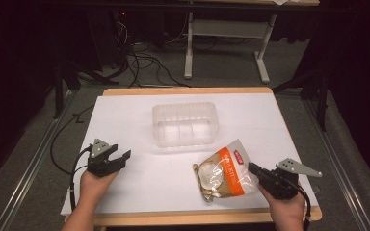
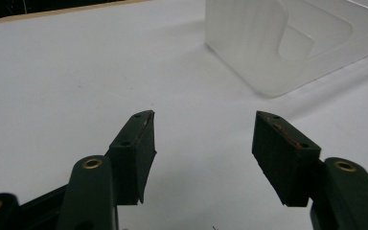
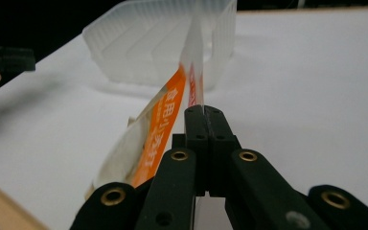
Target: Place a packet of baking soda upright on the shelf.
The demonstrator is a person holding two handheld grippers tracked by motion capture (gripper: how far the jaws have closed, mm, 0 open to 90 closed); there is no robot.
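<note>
An orange and clear snack bag (image 1: 224, 172) lies tilted on the white table, near its front right. My right gripper (image 1: 251, 168) is shut on the bag's right edge; in the right gripper view the jaws pinch the bag's thin edge (image 3: 193, 72), and the bag (image 3: 159, 125) hangs down to their left. A clear plastic tub (image 1: 185, 123) stands empty at the table's middle, beyond the bag. My left gripper (image 1: 120, 156) rests open at the front left, with nothing between its fingers (image 2: 137, 146). The tub (image 2: 287, 43) sits ahead and to the right of the left gripper (image 2: 203, 120).
The white table top (image 1: 125, 120) has a wooden rim and drops off at the front edge by my hands. Behind the table are cables on the floor and a white frame stand (image 1: 226, 43).
</note>
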